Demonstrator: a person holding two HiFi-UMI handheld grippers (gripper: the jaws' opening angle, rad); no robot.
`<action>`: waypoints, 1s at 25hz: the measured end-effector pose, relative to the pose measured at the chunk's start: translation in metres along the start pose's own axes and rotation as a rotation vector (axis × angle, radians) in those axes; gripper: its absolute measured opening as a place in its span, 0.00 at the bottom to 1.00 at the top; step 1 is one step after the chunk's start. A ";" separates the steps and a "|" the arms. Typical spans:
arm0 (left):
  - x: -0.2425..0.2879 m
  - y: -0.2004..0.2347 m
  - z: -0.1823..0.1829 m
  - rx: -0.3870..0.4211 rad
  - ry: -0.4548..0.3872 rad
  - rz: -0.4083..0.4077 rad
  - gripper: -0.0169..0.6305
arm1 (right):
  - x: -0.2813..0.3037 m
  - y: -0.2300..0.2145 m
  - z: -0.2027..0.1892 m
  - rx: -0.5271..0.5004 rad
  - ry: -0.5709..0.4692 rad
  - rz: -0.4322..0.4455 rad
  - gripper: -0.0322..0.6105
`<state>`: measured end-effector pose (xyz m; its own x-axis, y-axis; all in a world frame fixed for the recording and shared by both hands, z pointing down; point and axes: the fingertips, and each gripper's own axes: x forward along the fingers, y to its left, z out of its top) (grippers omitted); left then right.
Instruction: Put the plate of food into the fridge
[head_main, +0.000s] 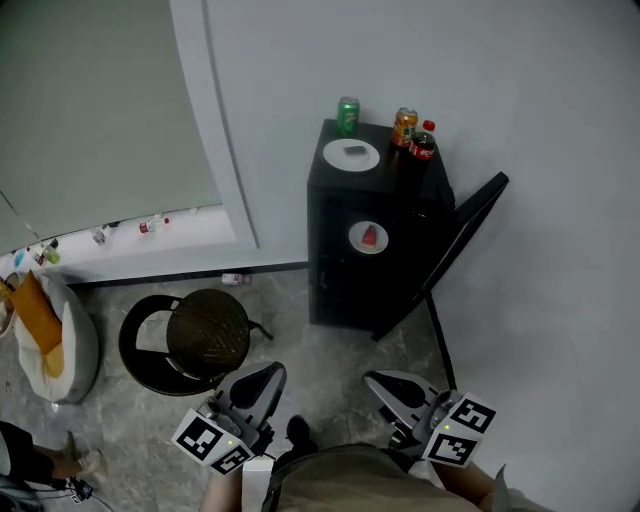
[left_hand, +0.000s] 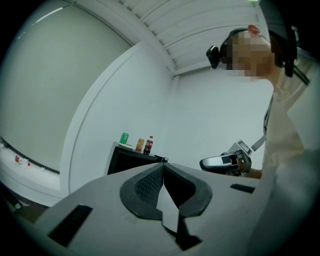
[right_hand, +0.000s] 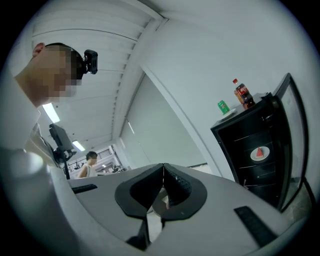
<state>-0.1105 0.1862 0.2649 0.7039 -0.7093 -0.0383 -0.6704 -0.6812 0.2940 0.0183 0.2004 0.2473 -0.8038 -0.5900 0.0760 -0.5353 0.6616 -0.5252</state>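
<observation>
Plate of food (head_main: 368, 237) is being seen inside the fridge (head_main: 335, 270) well ahead, its open door (head_main: 470, 225) nearer the right gripper (head_main: 385, 385) than the left gripper (head_main: 262, 382); both are being held closed, empty.

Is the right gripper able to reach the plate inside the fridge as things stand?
Probably yes: the door stands open, nothing blocks the plate; the shut right gripper must first approach.

The fridge top (head_main: 392, 172) carries a white plate (head_main: 351, 155) at 9 o'clock, a green can (head_main: 347, 114) at 11, and an orange can (head_main: 404, 126) and cola bottle (head_main: 422, 142) near 2. Inside the fridge rests a watermelon plate (head_main: 368, 237).
</observation>
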 end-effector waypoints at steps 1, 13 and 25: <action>-0.002 0.010 0.004 0.003 -0.002 -0.005 0.04 | 0.010 0.001 0.000 0.006 -0.001 -0.002 0.08; -0.033 0.095 0.022 -0.035 -0.023 -0.035 0.04 | 0.103 0.014 -0.006 0.033 0.023 -0.063 0.08; -0.042 0.133 0.010 -0.100 -0.010 0.010 0.04 | 0.145 -0.003 -0.016 0.070 0.106 -0.107 0.08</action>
<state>-0.2317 0.1232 0.2962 0.6949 -0.7178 -0.0440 -0.6502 -0.6532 0.3880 -0.1002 0.1202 0.2735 -0.7679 -0.6009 0.2218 -0.6029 0.5611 -0.5671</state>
